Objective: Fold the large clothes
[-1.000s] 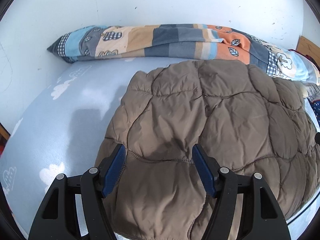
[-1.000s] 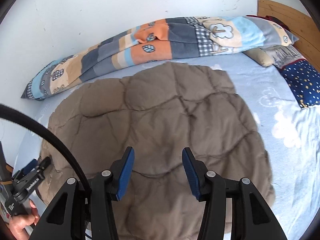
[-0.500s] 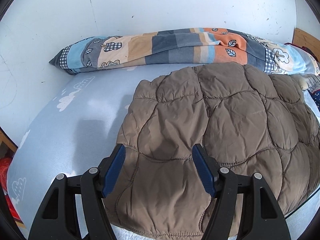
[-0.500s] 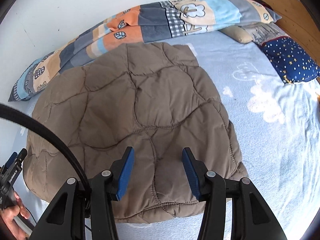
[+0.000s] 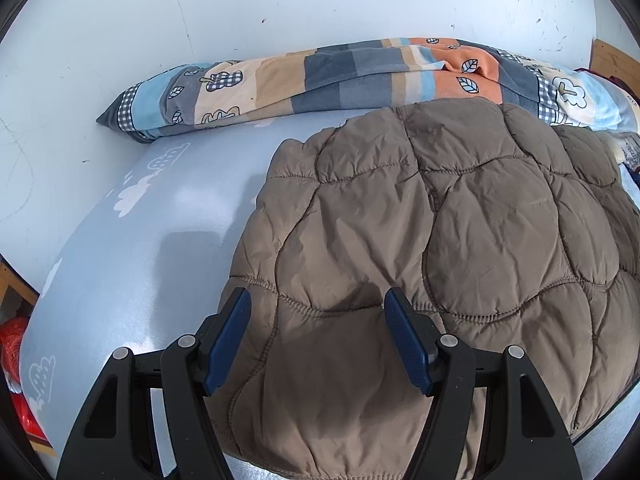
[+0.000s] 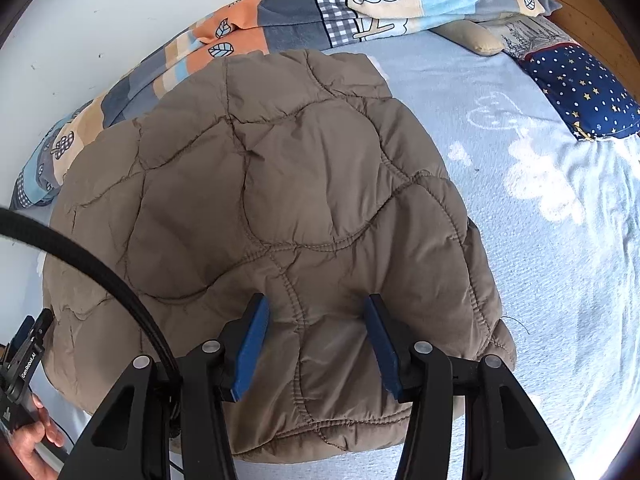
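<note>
A brown quilted jacket (image 5: pixel 440 240) lies folded into a flat bundle on the light blue bed sheet (image 5: pixel 152 240); it also shows in the right wrist view (image 6: pixel 280 200). My left gripper (image 5: pixel 316 312) is open and empty, hovering above the jacket's near left edge. My right gripper (image 6: pixel 316 316) is open and empty, hovering above the jacket's near right part. The left gripper also shows at the lower left of the right wrist view (image 6: pixel 28 356), with the person's hand on it.
A rolled patchwork blanket (image 5: pixel 360 76) lies along the white wall behind the jacket. A navy star pillow (image 6: pixel 580 92) and a beige pillow (image 6: pixel 472 36) lie at the far right by the wooden headboard (image 6: pixel 592 4). A red object (image 5: pixel 16 344) sits off the bed's left edge.
Both grippers have pulled back toward the near edge of the bed and stayed open. The jacket has not moved.
</note>
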### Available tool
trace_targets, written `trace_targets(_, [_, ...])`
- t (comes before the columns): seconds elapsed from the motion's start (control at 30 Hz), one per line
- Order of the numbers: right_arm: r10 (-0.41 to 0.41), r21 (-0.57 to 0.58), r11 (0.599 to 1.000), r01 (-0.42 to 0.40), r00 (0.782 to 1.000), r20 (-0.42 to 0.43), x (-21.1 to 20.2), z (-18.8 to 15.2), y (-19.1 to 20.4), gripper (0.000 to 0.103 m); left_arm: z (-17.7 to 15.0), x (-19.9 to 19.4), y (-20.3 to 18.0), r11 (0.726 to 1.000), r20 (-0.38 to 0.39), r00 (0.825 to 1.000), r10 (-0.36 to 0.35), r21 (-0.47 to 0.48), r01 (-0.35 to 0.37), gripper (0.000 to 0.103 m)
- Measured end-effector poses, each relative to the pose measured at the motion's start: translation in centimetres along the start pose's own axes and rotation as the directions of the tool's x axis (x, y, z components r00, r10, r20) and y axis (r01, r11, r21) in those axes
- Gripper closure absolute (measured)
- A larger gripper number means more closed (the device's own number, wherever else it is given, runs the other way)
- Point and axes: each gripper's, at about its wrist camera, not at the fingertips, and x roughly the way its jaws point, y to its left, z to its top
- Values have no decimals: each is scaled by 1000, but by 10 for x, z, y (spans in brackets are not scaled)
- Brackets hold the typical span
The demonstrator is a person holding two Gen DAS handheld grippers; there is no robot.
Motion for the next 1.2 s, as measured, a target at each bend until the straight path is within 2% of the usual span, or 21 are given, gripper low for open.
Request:
trace_targets(0.2, [5,1,1000,-5,1000,-30,11,0,-2,47,-4,9,0,1000,-42,999,-7,8,8,35])
trace_targets(0.37, [15,-1,1000,-15,998,-55,21,0,-5,45,-5,25,14,993,-122,987,-100,-76,91,33])
trace_targets(0.5, [26,-10,1000,-26,998,-57,23,0,-5,45,0,32,27,978,-162,968,-190,-114,173,32])
trace_targets(0.57, [52,-12,999,-52,997,-57,16,3,-5,42,7,30,46,949,-162,944,-289,-176,261,32])
trace_targets(0.63, [114,-18,993,-115,992,-55,1,7,-9,42,16,26,70,916,-146,918,-369,-226,332,32])
trace_targets(0.7, [218,-21,976,-218,976,-4,-24,11,-15,41,19,26,98,892,-126,906,-405,-271,361,23])
trace_targets(0.73, [242,-34,970,-241,970,24,-35,13,-18,38,19,29,111,879,-123,899,-420,-302,369,22])
trace_targets(0.77, [243,-51,969,-240,968,60,-47,15,-23,29,17,35,125,860,-128,888,-442,-341,379,22])
trace_targets(0.8, [228,-60,973,-223,969,92,-56,16,-30,22,14,42,138,835,-137,871,-472,-386,392,22])
trace_targets(0.87, [218,-42,976,-214,968,127,-64,19,-49,20,3,61,160,769,-152,825,-544,-484,418,22])
trace_targets(0.97, [257,58,963,-264,961,103,-58,21,-82,19,-9,82,179,693,-156,777,-610,-580,428,22])
trace_targets(1.07, [294,117,947,-299,954,58,-42,20,-105,19,-15,94,181,616,-132,707,-695,-617,490,22])
trace_targets(1.13, [345,144,927,-346,938,33,-29,18,-116,17,-14,99,176,579,-116,668,-735,-622,528,22])
trace_targets(1.2, [377,172,912,-372,926,5,-14,20,-122,15,-14,102,170,574,-121,649,-751,-606,551,22])
